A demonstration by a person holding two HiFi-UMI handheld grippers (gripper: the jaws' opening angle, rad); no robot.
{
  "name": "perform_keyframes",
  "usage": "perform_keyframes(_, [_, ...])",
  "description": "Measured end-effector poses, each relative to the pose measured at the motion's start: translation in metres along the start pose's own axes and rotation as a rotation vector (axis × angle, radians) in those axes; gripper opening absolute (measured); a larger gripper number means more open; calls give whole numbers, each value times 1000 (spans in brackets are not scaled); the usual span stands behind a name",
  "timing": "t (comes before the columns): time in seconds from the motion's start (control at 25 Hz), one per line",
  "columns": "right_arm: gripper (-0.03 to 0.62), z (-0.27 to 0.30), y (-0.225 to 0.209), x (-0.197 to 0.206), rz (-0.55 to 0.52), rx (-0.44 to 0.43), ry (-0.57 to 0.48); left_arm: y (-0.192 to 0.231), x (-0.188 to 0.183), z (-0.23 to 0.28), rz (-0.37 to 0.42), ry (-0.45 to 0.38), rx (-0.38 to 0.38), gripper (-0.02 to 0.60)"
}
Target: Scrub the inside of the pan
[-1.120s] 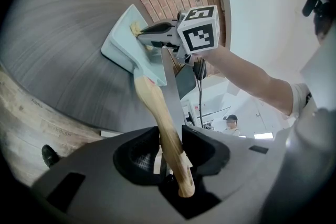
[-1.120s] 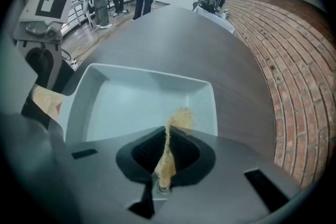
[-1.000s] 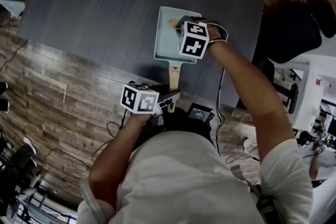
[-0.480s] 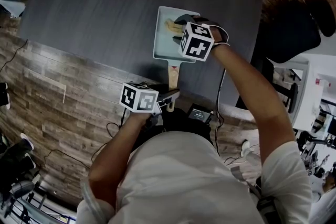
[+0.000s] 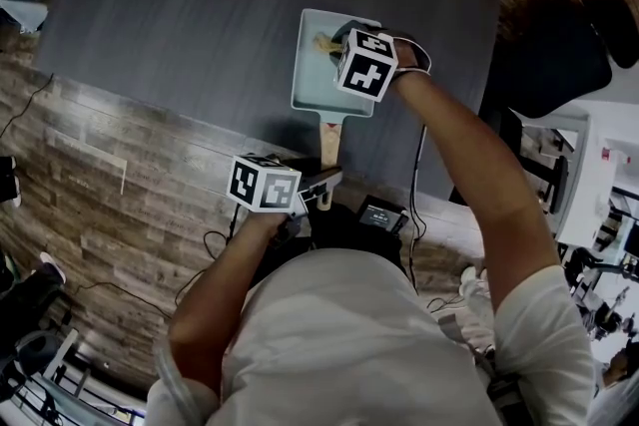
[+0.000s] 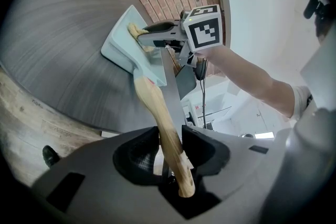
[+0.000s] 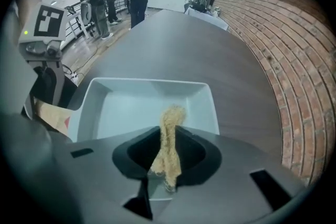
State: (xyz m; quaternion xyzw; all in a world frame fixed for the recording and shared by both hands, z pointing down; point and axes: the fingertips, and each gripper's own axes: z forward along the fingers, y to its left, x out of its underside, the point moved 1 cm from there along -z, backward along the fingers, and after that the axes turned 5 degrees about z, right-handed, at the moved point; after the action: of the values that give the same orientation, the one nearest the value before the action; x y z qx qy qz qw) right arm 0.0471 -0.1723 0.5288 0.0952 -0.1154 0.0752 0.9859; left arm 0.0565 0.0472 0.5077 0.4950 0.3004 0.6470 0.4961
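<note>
Head view: a pale blue-green square pan (image 5: 312, 87) sits on the dark grey desk (image 5: 200, 15) in the upper middle of the frame, its light wooden handle (image 5: 330, 143) pointing down the frame toward the person. The left claw (image 5: 326, 187) meets the end of that handle at the desk's near edge, apparently to anchor the pan so it does not slide under the rubbing. The right claw (image 5: 337, 41) reaches down into the pan's upper right part, where a tan fibrous scrubber (image 5: 323, 43) shows at its tip.

Left gripper view: the jaws are clamped on the wooden handle, which runs from between them up to the pan in the upper middle of the frame. The hold is near the handle's free end, which leaves the whole basin open to the other arm. Above it, the right claw hangs over the pan with the scrubber at its front.

Right gripper view: the jaws are pinched together on the scrubber, a strand of which sticks out ahead of them toward the pan's floor. The steep downward aim suits pressing the pad onto the inside surface; whether it touches right now is hard to tell. The basin fills the middle of the frame and looks clean, with a brick wall (image 7: 283, 34) at the right.
</note>
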Motion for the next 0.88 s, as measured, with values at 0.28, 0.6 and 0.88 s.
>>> perform_keyframes(0.28, [80,-5,21,0,-10,-110,19,-3,-4,-2,1,-7,-5,137])
perform_keyframes(0.6, [77,-13,61,8,2,-309,35,0,0,0,2,2,-1,137])
perform_keyframes(0.88, [77,-16,78,11,22,-406,41,-4,-5,-3,1,-9,-9,137])
